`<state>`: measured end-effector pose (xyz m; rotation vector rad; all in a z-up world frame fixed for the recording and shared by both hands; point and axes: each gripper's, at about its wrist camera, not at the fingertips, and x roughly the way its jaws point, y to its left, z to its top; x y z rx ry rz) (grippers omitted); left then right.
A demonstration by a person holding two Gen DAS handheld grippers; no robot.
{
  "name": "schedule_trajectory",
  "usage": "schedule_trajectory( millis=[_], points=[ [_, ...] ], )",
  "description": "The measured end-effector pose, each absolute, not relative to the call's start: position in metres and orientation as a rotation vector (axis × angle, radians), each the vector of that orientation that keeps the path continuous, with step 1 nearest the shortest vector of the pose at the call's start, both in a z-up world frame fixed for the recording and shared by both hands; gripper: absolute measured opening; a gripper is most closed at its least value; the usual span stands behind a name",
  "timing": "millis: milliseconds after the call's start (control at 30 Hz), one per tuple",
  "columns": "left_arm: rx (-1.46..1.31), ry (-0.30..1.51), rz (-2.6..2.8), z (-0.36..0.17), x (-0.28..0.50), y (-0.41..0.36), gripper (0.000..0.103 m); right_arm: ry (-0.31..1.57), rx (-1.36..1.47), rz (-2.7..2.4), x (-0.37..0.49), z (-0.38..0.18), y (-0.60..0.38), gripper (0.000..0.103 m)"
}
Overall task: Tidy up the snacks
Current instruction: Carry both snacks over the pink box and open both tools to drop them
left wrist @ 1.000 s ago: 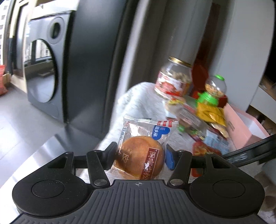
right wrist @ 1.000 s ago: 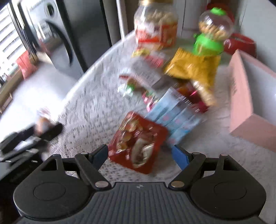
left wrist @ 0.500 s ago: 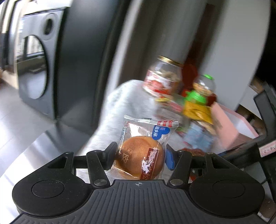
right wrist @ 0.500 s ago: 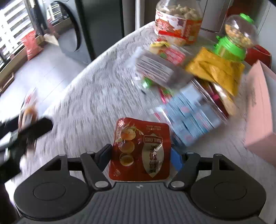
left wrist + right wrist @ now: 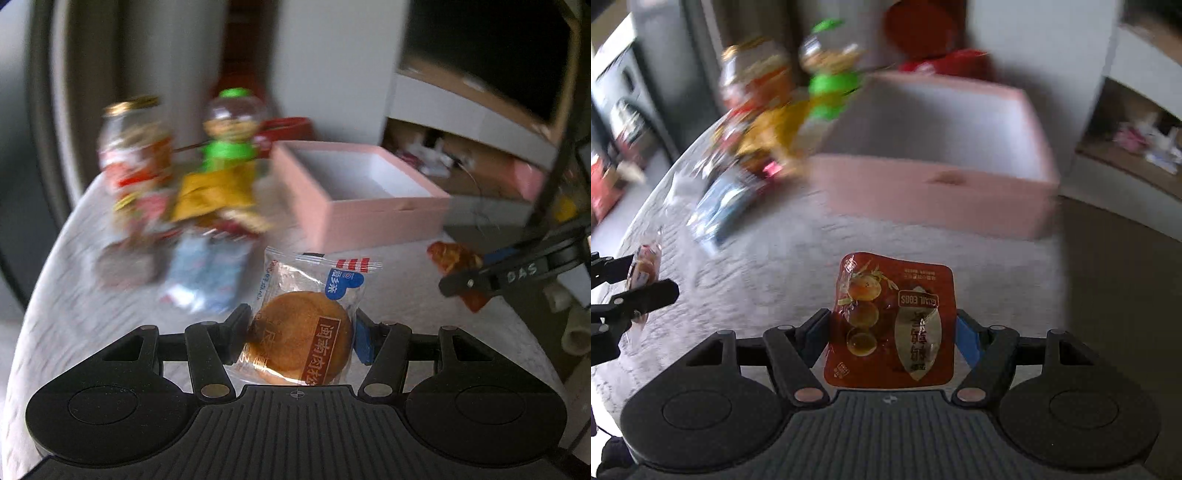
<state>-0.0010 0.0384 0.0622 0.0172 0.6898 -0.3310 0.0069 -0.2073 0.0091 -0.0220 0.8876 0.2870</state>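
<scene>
1. clear plastic wraps the round pastry [image 5: 302,334], pinched between the two fingers of the left tongs [image 5: 300,334] at lower centre of the left wrist view, above the pale textured worktop [image 5: 88,314].
2. the right tongs [image 5: 892,334] are closed on a red quail egg packet [image 5: 892,321], lower centre of the right wrist view; in the left view they show at the right edge.
3. the pink box [image 5: 369,210] stands open, upper centre right of the left view, white inside.
4. blurred at upper left: a glass jar [image 5: 135,144], a green-based candy dispenser [image 5: 229,136], a yellow bag [image 5: 214,192] and a pale blue packet [image 5: 205,277], close together beside the box.
</scene>
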Motion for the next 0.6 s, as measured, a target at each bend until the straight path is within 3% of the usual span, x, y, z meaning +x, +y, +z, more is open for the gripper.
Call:
schedule_trajectory(
  millis=[133,367,600],
  points=[
    [0.054,0.718,-0.419,0.071,0.036,0.003,0.062,0.819,0.019,0.255,0.003,0.012,-0.238,0.071],
    [-0.098,0.697,-0.471,0.108,0.165,-0.033,0.062,0.711,0.013,0.241,0.006,0.014,-0.264,0.071],
    [0.218,0.985,-0.418,0.051,0.283,-0.116,0.062,0.723,-0.018,0.278,0.025,0.009,-0.268,0.071]
  ],
)
